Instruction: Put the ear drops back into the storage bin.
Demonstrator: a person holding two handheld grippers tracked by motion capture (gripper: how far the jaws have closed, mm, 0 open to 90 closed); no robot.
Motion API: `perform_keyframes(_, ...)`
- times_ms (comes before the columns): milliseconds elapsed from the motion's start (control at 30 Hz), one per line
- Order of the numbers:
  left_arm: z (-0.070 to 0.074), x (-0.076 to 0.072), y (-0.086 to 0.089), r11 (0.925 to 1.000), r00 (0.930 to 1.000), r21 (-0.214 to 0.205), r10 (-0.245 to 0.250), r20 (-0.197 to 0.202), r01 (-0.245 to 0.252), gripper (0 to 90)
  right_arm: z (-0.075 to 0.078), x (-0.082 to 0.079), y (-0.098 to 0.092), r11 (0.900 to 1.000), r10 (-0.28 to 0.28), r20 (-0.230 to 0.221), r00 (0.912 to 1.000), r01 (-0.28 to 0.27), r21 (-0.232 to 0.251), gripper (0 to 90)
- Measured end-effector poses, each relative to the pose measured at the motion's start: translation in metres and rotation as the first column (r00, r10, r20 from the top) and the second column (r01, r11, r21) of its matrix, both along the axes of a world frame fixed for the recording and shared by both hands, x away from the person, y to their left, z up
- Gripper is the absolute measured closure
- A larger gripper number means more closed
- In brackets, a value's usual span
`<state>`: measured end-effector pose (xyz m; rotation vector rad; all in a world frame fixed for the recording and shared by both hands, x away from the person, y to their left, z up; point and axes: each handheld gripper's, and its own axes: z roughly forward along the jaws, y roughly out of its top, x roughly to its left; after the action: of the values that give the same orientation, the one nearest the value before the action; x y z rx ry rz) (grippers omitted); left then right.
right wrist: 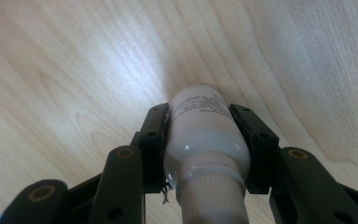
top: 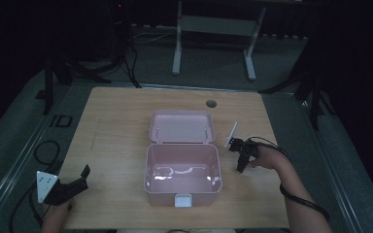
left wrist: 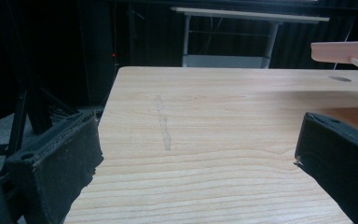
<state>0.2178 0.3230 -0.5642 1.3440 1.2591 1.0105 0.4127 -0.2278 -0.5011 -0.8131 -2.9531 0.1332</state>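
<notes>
A pink box (top: 182, 175) stands open at the middle of the table, its lid (top: 181, 127) laid back behind it and a white latch (top: 183, 200) at its front. My right gripper (top: 241, 165) hangs just right of the box, pointing down at the table. In the right gripper view its jaws are shut on a small white bottle (right wrist: 205, 135) with printed text, held above the wood. My left gripper (top: 81, 177) rests low at the table's front left corner, open with nothing between its jaws (left wrist: 196, 154). An edge of the pink box (left wrist: 345, 51) shows at the far right of the left gripper view.
The wooden table (top: 111, 141) has a round cable hole (top: 211, 103) near its back edge. A white desk frame (top: 213, 29) stands on the floor beyond. Cables lie on the floor at the left. A faint scratch (left wrist: 164, 126) marks the wood ahead of my left gripper.
</notes>
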Motion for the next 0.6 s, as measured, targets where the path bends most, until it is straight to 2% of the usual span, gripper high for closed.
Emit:
perform_keyframes(167, 0.000, 0.000, 0.000, 1.0000, 1.0000, 0.004, 0.000, 0.000, 0.000, 0.4, 0.003, -0.008, -0.003, 0.9956, 0.091, -0.007, 0.9959, -0.090, 0.026, 59.5)
perform_keyframes(400, 0.000, 0.000, 0.000, 1.0000, 1.0000, 0.003, 0.001, -0.002, -0.001, 0.4, 0.007, -0.018, -0.009, 0.9793, 0.196, -0.004, 0.9807, -0.195, 0.055, 59.6)
perform_keyframes(500, 0.000, 0.000, 0.000, 1.0000, 1.0000, 0.004, 0.002, -0.002, -0.002, 0.4, 0.008, -0.023, -0.011, 0.9667, 0.249, -0.003, 0.9684, -0.249, 0.061, 59.5)
perform_keyframes(600, 0.000, 0.000, 0.000, 1.0000, 1.0000, 0.004, 0.002, -0.002, -0.002, 0.4, 0.011, -0.029, -0.012, 0.9496, 0.307, 0.012, 0.9516, -0.307, 0.062, 59.5)
